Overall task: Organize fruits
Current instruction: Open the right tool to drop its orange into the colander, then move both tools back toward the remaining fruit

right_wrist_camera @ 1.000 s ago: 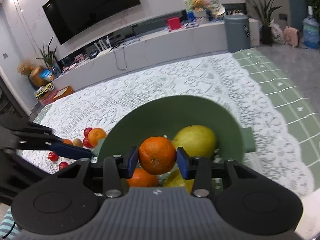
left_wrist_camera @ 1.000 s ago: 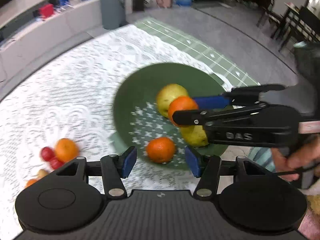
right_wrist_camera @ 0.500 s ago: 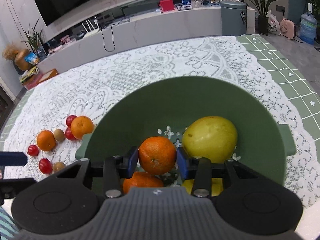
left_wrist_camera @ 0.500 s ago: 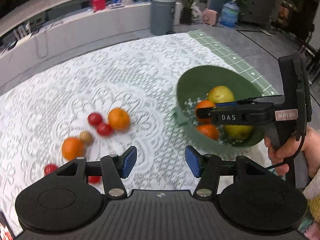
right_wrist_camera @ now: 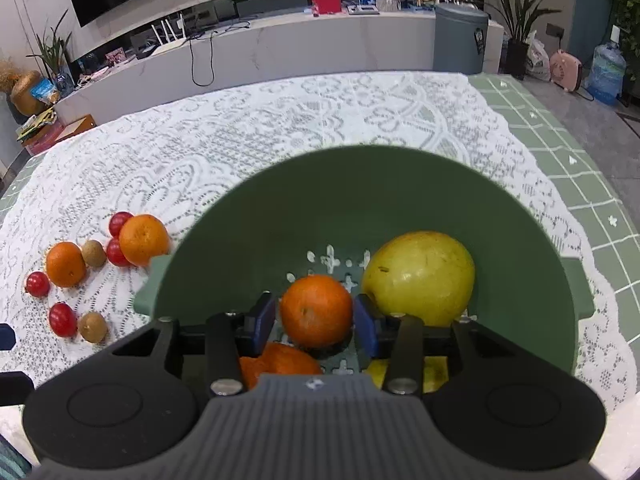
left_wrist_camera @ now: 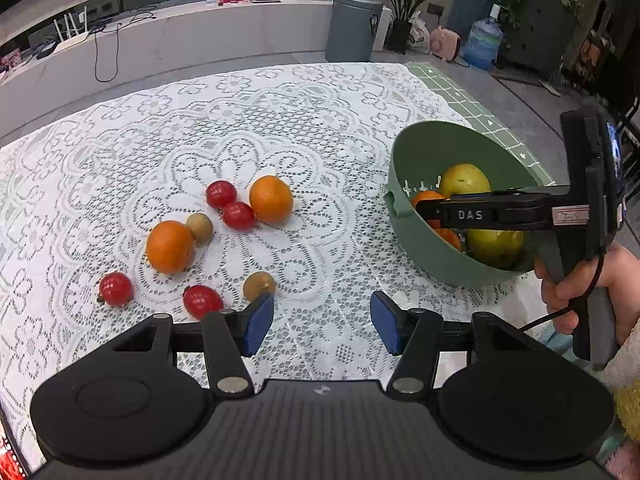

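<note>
Inside the green bowl (right_wrist_camera: 400, 200), an orange (right_wrist_camera: 315, 310) is being released by the right claw (right_wrist_camera: 315, 322): its jaws are opening, with slight gaps showing beside the fruit. A yellow-green fruit (right_wrist_camera: 420, 278) is lying just beside it. The left claw (left_wrist_camera: 321, 322) is being held open and empty over the surface (left_wrist_camera: 280, 120), beside the bowl, near loose oranges (left_wrist_camera: 271, 198) and cherry tomatoes (left_wrist_camera: 221, 194).

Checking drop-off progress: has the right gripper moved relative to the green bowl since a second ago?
Yes. The right gripper went down into the green bowl, toward its floor; jaws opening around the orange.
</note>
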### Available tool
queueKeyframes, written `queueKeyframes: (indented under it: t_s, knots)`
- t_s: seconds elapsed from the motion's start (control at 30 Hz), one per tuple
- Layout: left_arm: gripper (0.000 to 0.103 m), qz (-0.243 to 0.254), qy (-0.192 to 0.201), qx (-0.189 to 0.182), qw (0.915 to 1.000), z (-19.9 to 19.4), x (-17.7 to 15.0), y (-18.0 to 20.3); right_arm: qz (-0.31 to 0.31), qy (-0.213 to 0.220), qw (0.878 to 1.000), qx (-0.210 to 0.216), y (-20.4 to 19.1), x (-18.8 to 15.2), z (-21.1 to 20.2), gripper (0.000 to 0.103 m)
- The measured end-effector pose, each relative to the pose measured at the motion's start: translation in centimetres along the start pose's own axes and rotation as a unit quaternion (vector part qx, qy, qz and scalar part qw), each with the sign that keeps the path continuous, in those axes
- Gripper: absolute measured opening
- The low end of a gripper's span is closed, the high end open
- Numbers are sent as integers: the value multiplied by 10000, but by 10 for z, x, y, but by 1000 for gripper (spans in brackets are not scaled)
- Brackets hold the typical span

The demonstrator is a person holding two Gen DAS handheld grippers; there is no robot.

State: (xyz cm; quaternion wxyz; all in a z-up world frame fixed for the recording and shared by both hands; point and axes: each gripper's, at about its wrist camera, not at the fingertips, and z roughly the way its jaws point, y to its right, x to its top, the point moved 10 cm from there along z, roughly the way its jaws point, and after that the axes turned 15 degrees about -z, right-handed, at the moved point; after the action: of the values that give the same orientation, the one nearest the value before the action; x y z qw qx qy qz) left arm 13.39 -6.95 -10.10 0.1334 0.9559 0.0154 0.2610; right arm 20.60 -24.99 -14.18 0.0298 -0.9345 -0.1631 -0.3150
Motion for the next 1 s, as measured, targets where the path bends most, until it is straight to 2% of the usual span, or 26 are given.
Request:
queueKeyframes:
  t_s: [0.07, 0.2, 0.3, 0.43, 0.5, 0.67, 0.87, 1.0]
  knots:
    - [66, -72, 37, -35, 10000, -3, 0, -4, -60, 49, 9999, -74, -1, 3, -7, 49]
    - [66, -171, 206, -100, 9996, -11, 1, -10, -150, 371, 9990, -217, -4, 11, -32, 67]
    - [66, -199, 389, -126, 9990, -18, 3, -13, -47, 640, 9975, -297, -6, 16, -53, 77]
    - [66, -282, 615, -201, 9975, -27, 7, -17, 78, 1079, 9940, -177, -19, 21, -81, 82]
    - [66, -308, 724, -200, 9967, -31, 8, -19, 69, 1233, 9923, -103, -29, 26, -91, 88]
    - [66, -429, 1020, -183, 9937, -38, 9, -30, -167, 1407, 9897, 196, -65, 25, -105, 91]
    - [66, -636, 1388, -87, 9882, -45, 9, -50, -511, 1469, 9872, 346, -106, 16, -103, 91]
    - [71, -744, 1585, -44, 9845, -47, 8, -62, -502, 1434, 9874, 433, -125, 8, -96, 91]
